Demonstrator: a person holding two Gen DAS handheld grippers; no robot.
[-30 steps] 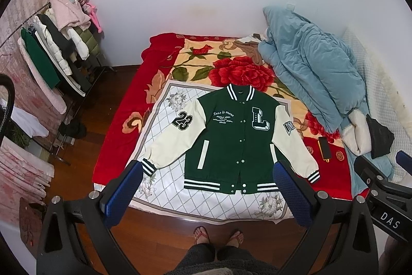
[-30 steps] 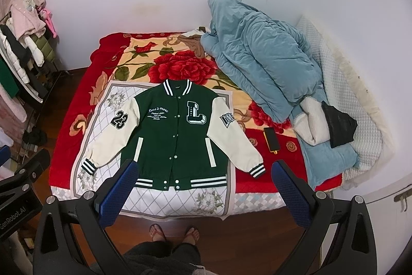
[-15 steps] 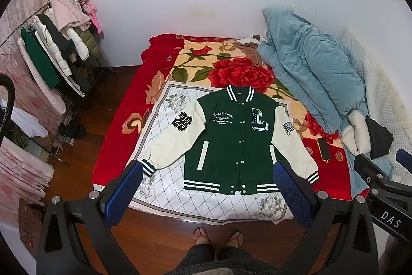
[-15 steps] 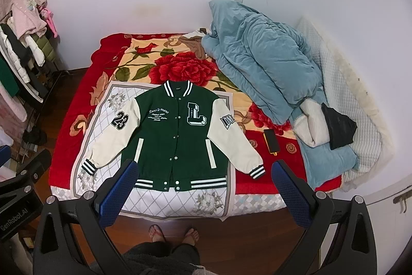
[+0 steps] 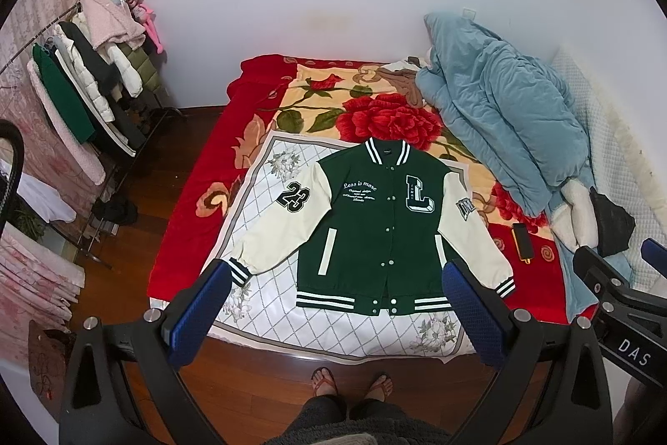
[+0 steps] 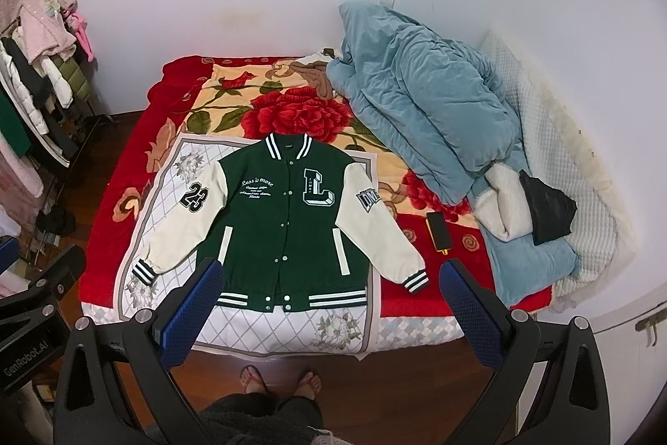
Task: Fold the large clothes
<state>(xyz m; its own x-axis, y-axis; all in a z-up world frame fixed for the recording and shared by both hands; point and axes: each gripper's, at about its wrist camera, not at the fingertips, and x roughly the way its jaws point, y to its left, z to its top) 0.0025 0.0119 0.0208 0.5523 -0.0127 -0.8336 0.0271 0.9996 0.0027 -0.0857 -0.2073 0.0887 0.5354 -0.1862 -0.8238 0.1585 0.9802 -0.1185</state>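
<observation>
The jacket (image 5: 377, 232), green body w/ cream sleeves, lies flat and face up on the bed (image 5: 187, 236), on a white quilted cloth (image 5: 292, 315) w/ grey flower print. It is buttoned closed, collar toward the far wall, hem toward the foot of the bed. Both sleeves are spread out and slant down to the sides; the sleeve w/ "23" patch ends near the left edge of the cloth, the other cuff rests on the red blanket (image 5: 542, 303).

Left gripper (image 5: 333, 303) is held above the foot of the bed, jaws wide apart, nothing between the blue pads (image 5: 200, 313). Right gripper (image 6: 329, 303) is the same: wide apart, holding nothing, well above the jacket. Neither one touches the cloth.

The person's feet (image 5: 354, 384) in sandals stand on the wood floor (image 5: 267, 374), just at the bed end.

On the right side of the bed is a bunched blue duvet (image 5: 500, 111), a white fleece item (image 6: 504, 207) w/ a black bag (image 6: 546, 213) on it, and a dark phone (image 6: 438, 231) on the blanket beside the right sleeve. A clothes rack (image 5: 83, 82) w/ hanging garments stands at the left wall.
</observation>
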